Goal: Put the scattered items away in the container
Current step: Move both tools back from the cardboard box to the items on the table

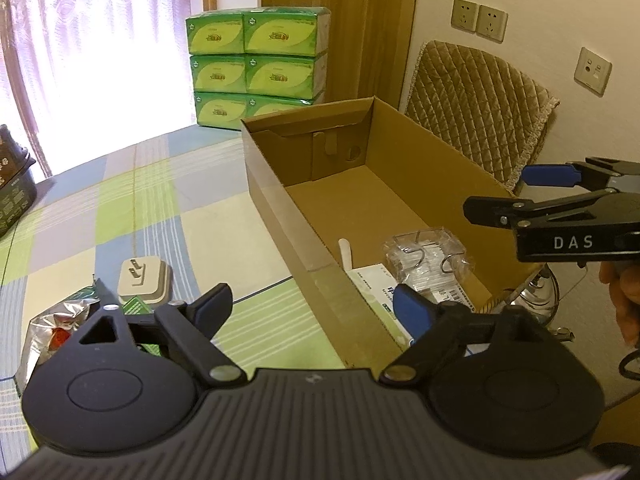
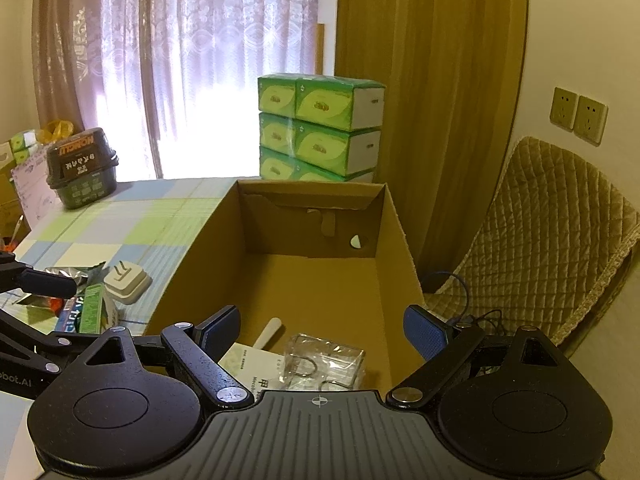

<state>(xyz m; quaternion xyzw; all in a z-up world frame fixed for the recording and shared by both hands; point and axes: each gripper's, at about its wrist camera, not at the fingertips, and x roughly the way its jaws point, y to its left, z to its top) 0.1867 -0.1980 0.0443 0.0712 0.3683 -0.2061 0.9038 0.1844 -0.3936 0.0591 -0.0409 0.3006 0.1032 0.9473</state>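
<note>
An open cardboard box (image 1: 360, 184) is seen on a checked tablecloth (image 1: 120, 208) in both views. Inside it, at the near end, three items are counted: a clear plastic packet with wire hooks (image 1: 428, 258), a white printed carton (image 1: 376, 288) and a white stick-like piece (image 2: 269, 332).

Still outside the box, to its left on the cloth, one white plug adapter (image 1: 145, 280) with its prongs up, one crumpled foil wrapper (image 1: 56, 320) and one green carton (image 2: 91, 308) are seen close together; the carton is shown clearly only by the right wrist view.

The left gripper (image 1: 312, 308) is held over the box's near left wall, spread wide and empty. The right gripper (image 2: 320, 330) is held above the box's near end, likewise spread wide with nothing between the pads.

Only the left view shows part of a hand (image 1: 624, 300) behind the right gripper and a third wall plate (image 1: 593, 71). Only the right view shows in full the dark tub (image 2: 82, 168) at the table's far left. Six green tissue packs (image 2: 316, 132) are counted, stacked behind the box, beside a quilted chair back (image 1: 476, 108).
</note>
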